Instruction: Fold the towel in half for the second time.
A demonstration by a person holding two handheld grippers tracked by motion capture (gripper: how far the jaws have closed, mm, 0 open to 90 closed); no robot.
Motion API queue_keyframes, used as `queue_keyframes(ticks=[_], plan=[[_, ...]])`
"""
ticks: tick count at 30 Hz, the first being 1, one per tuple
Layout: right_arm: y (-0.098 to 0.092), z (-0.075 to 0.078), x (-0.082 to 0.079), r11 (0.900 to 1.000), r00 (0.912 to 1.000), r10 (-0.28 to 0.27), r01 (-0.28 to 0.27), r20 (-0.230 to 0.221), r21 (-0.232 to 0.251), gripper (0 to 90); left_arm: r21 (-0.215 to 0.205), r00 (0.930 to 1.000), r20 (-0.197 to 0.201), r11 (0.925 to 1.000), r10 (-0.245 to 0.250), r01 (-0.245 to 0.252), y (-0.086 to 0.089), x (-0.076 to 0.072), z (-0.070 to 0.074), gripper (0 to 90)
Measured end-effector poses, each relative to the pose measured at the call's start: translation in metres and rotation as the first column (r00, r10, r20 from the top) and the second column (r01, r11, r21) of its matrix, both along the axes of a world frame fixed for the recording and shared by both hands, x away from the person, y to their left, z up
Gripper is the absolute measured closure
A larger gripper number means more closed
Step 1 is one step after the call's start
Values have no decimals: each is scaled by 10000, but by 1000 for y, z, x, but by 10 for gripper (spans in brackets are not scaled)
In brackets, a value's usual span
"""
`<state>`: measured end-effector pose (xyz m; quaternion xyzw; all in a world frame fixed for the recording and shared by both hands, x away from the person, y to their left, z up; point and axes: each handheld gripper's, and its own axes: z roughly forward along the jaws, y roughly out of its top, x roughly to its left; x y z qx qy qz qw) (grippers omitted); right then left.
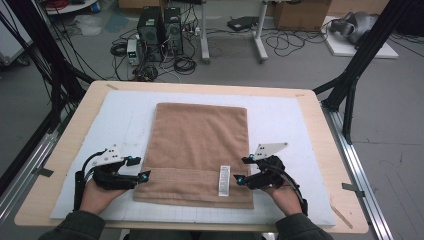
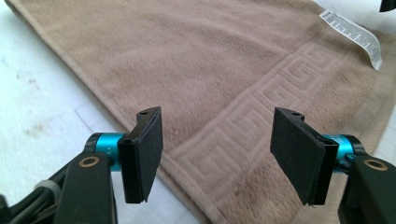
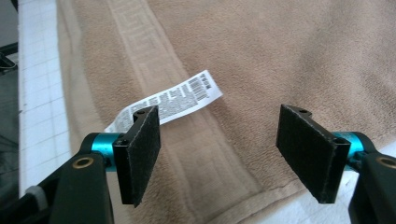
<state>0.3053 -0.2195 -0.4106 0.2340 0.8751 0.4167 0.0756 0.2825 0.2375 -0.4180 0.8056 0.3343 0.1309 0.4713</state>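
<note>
Between both tongs, left tongs (image 1: 141,169) and right tongs (image 1: 243,170), the brown towel (image 1: 200,145) lies flat on the counter; both gape open, gripping nothing, so folding hasn't really started yet.

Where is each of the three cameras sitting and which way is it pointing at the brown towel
High view: above the person's side, looking forward and down on the folded brown terry towel on the white mat; both hands, left gripper, right gripper show.
Left gripper view: rides the left gripper, facing the towel's patterned border; open black jaws show.
Right gripper view: rides the right gripper, facing the towel's near right part; open jaws show.
Shared: all three views show the white printed care label.
</note>
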Motion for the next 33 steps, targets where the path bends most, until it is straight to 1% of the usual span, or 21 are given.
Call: queue_keyframes(ticks=[3,5,6,7,9,10,12,13,14,16,19,20,21,23,25,26,28,29,30,32,33], plan=[[1,1,12,9998,10000,-68,68,9,-170,300,159,10000,35,9999,60,-60,-2,12,6,349],[1,5,24,9991,9997,-219,221,46,-351,301,181,9996,115,9995,256,-258,-4,26,13,359],[0,6,31,9986,9993,-338,345,185,-395,304,220,9990,207,9989,399,-404,-5,34,16,359],[-1,7,39,9983,9986,-478,485,208,-328,305,345,9985,290,9983,454,-464,-5,40,18,359],[-3,10,54,9977,9976,-681,681,126,-42,306,357,9972,283,9969,693,-703,-8,58,22,360],[-3,13,61,9967,9965,-813,814,205,-33,308,410,9965,255,9959,792,-802,-9,65,23,371],[-2,17,76,9952,9950,-950,957,302,-213,318,85,9958,23,9958,911,-911,-10,80,24,382],[-2,20,83,9934,9936,-1059,1075,393,-407,318,334,9949,-22,9944,1004,-1003,-10,87,25,389],[-2,21,91,9918,9921,-1180,1199,426,-450,318,356,9935,-6,9929,1139,-1138,-11,94,26,389],[-4,24,106,9864,9871,-1537,1560,444,-519,318,109,9903,148,9904,1379,-1380,-11,105,25,395],[-6,21,125,9751,9758,-2143,2163,426,-489,309,-38,9835,-42,9835,1809,-1809,-11,121,16,363],[-7,18,129,9730,9731,-2266,2281,422,-343,322,-150,9818,-186,9818,1892,-1895,-11,125,10,365],[-8,14,132,9701,9702,-2388,2402,411,-353,315,-177,9812,-361,9815,1897,-1904,-10,130,4,365],[-8,5,138,9646,9655,-2583,2597,330,-468,310,89,9772,-529,9786,2058,-2056,-10,137,-7,366],[-8,-4,143,9588,9609,-2752,2766,297,-649,330,184,9736,-704,9762,2171,-2163,-9,143,-16,380],[-8,-8,145,9546,9577,-2858,2876,342,-771,339,226,9700,-753,9729,2311,-2300,-9,144,-18,393],[-9,-14,149,9449,9487,-3153,3160,212,-853,384,186,9630,-865,9668,2554,-2548,-8,147,-23,414],[-10,-17,151,9400,9434,-3316,3314,114,-812,396,283,9577,-918,9621,2728,-2714,-8,148,-25,418],[-11,-20,153,9350,9377,-3473,3466,44,-753,408,453,9543,-941,9588,2836,-2805,-9,149,-27,418],[-11,-25,156,9285,9319,-3626,3603,-100,-894,423,494,9503,-1076,9562,2922,-2885,-10,150,-31,428],[-11,-28,157,9263,9305,-3659,3624,-162,-1029,436,564,9505,-1056,9561,2921,-2876,-11,150,-32,440]])
